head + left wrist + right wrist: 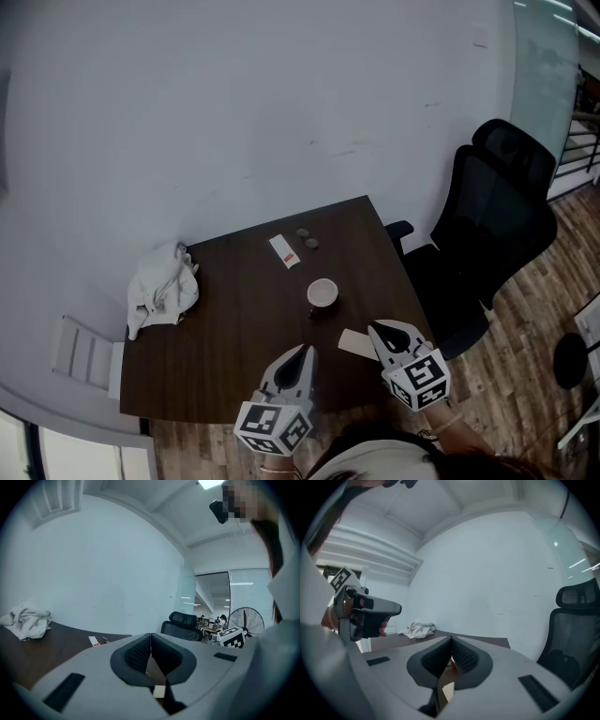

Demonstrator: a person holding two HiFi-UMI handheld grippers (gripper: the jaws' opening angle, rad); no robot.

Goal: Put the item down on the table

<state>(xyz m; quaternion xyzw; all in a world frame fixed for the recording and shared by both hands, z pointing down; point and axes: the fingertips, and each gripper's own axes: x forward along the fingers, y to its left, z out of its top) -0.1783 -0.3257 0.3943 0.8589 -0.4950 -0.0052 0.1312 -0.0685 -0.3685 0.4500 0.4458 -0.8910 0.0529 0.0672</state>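
Both tools low over the near edge of the dark table: left gripper and right gripper, each with jaws pressed together and clamped on nothing visible. Flat on the wood just beside the right tip, a tan card. Likely the item, and apparently down already. Looks light and thin; probably bends easily and slides on the tabletop. Hard to pinch while flat, so best taken by a free edge, or slid to the rim first. Farther back, well apart: a small white cup, a white packet, a crumpled white cloth.
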